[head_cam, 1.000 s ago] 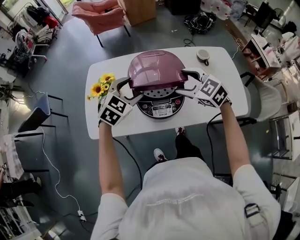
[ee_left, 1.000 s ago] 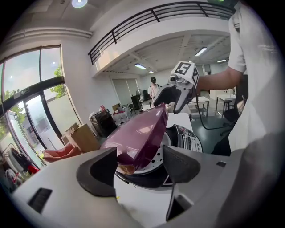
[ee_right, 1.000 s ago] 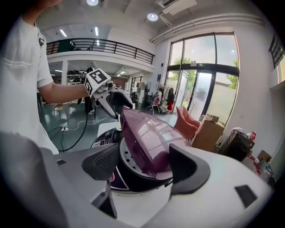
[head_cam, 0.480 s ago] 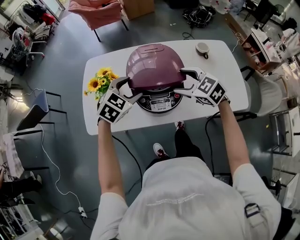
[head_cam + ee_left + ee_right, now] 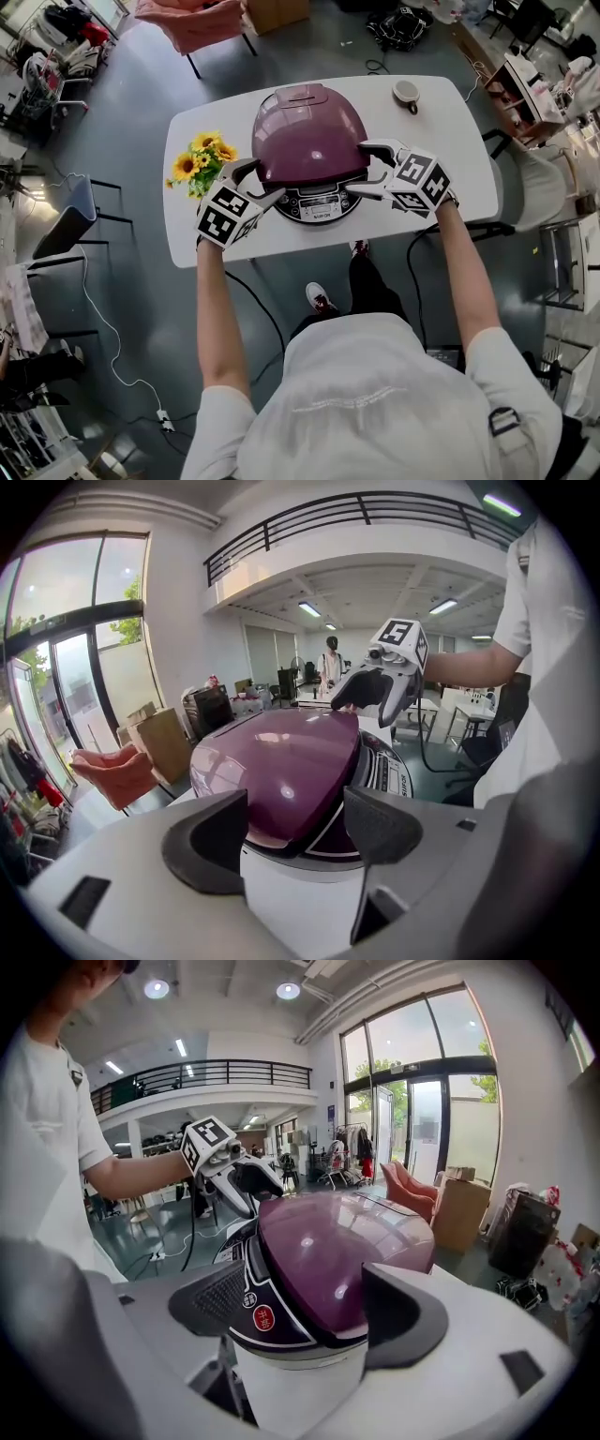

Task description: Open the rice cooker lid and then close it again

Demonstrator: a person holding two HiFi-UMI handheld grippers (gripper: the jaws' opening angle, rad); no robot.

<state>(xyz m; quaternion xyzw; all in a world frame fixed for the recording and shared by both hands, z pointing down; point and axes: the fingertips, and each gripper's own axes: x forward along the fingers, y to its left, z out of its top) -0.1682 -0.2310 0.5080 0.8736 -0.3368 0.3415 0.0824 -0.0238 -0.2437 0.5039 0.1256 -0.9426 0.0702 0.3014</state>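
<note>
Head view: yellow sunflower bunch (image 5: 204, 159) sits on the white rounded table (image 5: 441, 150) just outside the left gripper (image 5: 262, 178); neither gripper view shows it. Left gripper view has the left gripper (image 5: 295, 832) spread wide, pads clear of the round rice cooker with the glossy purple domed lid (image 5: 281, 771). The cooker's left flank sits just ahead, in the gap. Lid is down on the body, and the cooker stands between the two grippers at mid-table (image 5: 309, 131). Its front control panel (image 5: 319, 204) reads plainly only from the head. Right gripper (image 5: 361, 169) is on the cooker's other flank. Right gripper view shows that gripper (image 5: 300, 1312) wide too, jaws just been opening, lid rim (image 5: 328, 1251) between the pads with no clear press, plus a red round sticker (image 5: 265, 1316) unseen elsewhere. Each gripper view catches the opposite gripper across the lid. Small white cup (image 5: 406, 93) lies beyond the right gripper, head view only.
</note>
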